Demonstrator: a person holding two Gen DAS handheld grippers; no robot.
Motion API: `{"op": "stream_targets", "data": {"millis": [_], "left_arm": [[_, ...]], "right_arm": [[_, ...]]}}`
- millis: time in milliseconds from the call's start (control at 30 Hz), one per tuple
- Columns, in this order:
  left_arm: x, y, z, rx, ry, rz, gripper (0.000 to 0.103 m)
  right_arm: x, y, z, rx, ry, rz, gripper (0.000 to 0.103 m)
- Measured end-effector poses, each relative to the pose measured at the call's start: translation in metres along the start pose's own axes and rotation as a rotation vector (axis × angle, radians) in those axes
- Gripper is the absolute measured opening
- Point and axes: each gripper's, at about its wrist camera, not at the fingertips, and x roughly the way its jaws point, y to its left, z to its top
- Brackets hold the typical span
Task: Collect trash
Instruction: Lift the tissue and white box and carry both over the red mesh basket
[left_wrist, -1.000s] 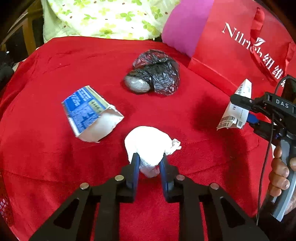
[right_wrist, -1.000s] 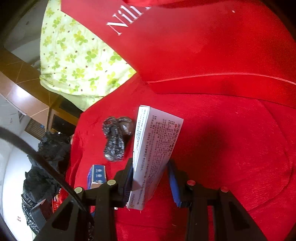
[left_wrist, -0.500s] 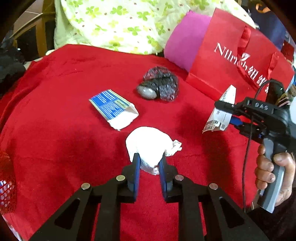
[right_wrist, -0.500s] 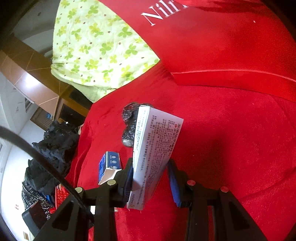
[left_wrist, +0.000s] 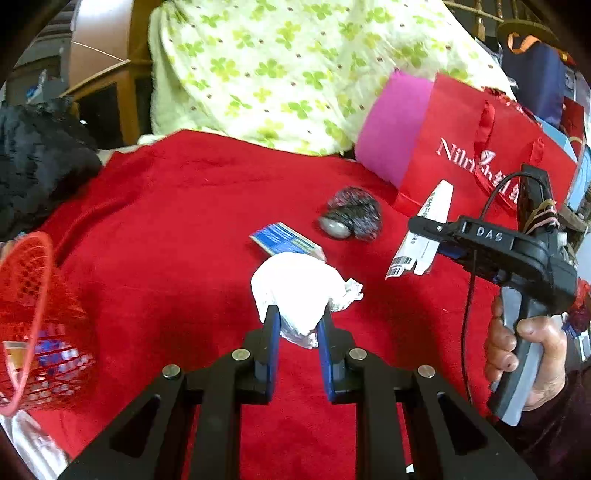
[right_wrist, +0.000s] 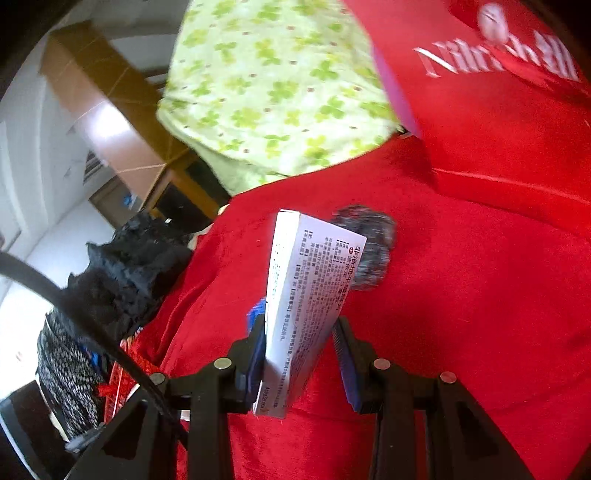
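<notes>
My left gripper (left_wrist: 298, 314) is shut on a crumpled white tissue wad (left_wrist: 295, 291) and holds it above the red blanket (left_wrist: 166, 229). My right gripper (right_wrist: 301, 325) is shut on a white printed carton (right_wrist: 310, 295); it also shows at the right of the left wrist view (left_wrist: 424, 236), held in the air. A blue and white flattened packet (left_wrist: 284, 240) and a crumpled black plastic bag (left_wrist: 352, 218) lie on the blanket beyond the tissue. A red mesh basket (left_wrist: 33, 317) with some items inside stands at the left edge.
A red paper shopping bag (left_wrist: 480, 162) and a pink cushion (left_wrist: 391, 125) stand at the back right. A green clover-print quilt (left_wrist: 288, 70) is piled at the back. Dark clothing (left_wrist: 37, 162) lies at the left, with wooden furniture (left_wrist: 122, 88) behind.
Both grippers have risen and pulled back with their loads, so the blanket items look smaller. The red basket has come into the left wrist view.
</notes>
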Motion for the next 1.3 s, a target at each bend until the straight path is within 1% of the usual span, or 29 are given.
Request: {"op": "stream_targets", "data": {"millis": [100, 233, 433, 633, 767, 1000, 1300], "left_arm": [[-0.019, 0.016, -0.002, -0.013, -0.030, 0.019, 0.021], [-0.040, 0.035, -0.003, -0.028, -0.071, 0.046, 0.021], [-0.059, 0.057, -0.006, -0.063, -0.100, 0.064, 0.021], [-0.075, 0.082, -0.012, -0.091, -0.125, 0.111, 0.021], [-0.086, 0.099, -0.014, -0.104, -0.144, 0.155, 0.021], [-0.107, 0.129, -0.020, -0.121, -0.189, 0.261, 0.021], [-0.128, 0.158, -0.024, -0.144, -0.227, 0.337, 0.021]], "right_arm": [[0.005, 0.024, -0.007, -0.048, -0.008, 0.015, 0.038], [0.010, 0.058, -0.018, -0.111, -0.021, 0.060, 0.038], [0.019, 0.103, -0.038, -0.202, -0.025, 0.104, 0.038], [0.028, 0.142, -0.059, -0.264, -0.011, 0.152, 0.038], [0.034, 0.164, -0.070, -0.283, -0.002, 0.186, 0.038], [0.042, 0.201, -0.085, -0.344, 0.008, 0.238, 0.038], [0.053, 0.228, -0.101, -0.389, 0.023, 0.262, 0.038]]}}
